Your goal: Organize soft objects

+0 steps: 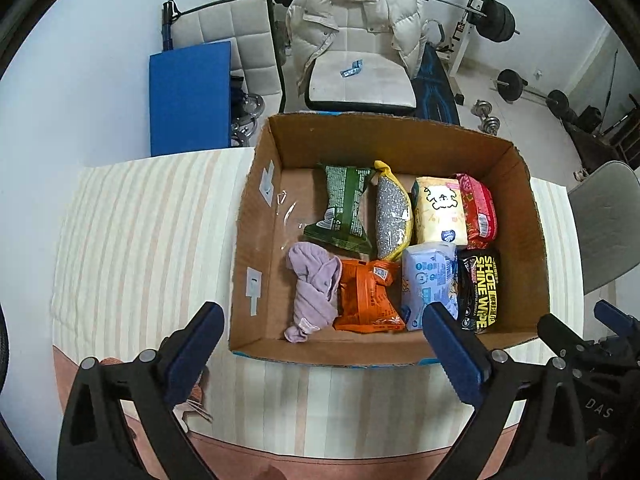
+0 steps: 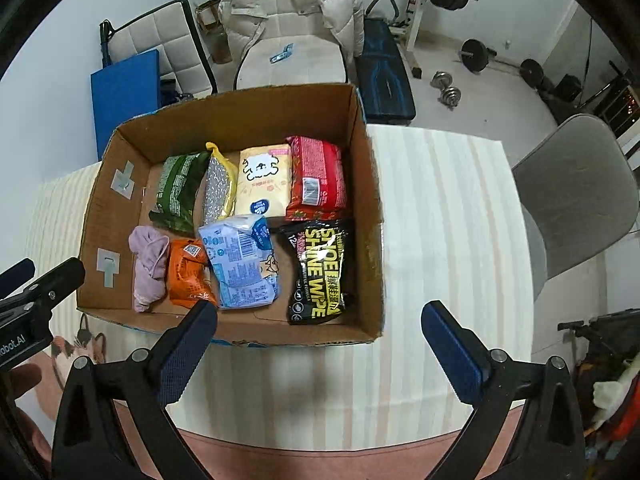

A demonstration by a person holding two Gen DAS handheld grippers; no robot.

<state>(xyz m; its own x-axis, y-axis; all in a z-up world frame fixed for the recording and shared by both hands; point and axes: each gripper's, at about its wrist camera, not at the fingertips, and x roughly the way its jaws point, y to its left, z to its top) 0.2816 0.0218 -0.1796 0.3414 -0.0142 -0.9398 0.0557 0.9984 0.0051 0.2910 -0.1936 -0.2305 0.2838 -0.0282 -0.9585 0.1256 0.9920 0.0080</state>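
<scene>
An open cardboard box (image 1: pixel 256 216) (image 2: pixel 368 184) stands on the striped table. Inside lie a lilac cloth (image 1: pixel 314 290) (image 2: pixel 149 264), an orange pack (image 1: pixel 368 296) (image 2: pixel 188 274), a light blue wipes pack (image 1: pixel 430 280) (image 2: pixel 242 264), a black shoe wipe pack (image 1: pixel 480 288) (image 2: pixel 320 272), a green pack (image 1: pixel 344 208) (image 2: pixel 178 192), a silver and yellow pouch (image 1: pixel 394 216) (image 2: pixel 218 188), a yellow tissue pack (image 1: pixel 440 212) (image 2: pixel 262 182) and a red pack (image 1: pixel 478 210) (image 2: pixel 316 178). My left gripper (image 1: pixel 322 320) is open and empty before the box's near wall. My right gripper (image 2: pixel 318 320) is open and empty at the box's near right corner.
The striped table cloth (image 1: pixel 132 224) (image 2: pixel 440 220) spreads to both sides of the box. A chair with a white jacket (image 1: pixel 356 12) (image 2: pixel 288 4) stands behind the table, a grey chair (image 2: pixel 576 192) to the right. Weights and a bench fill the floor behind.
</scene>
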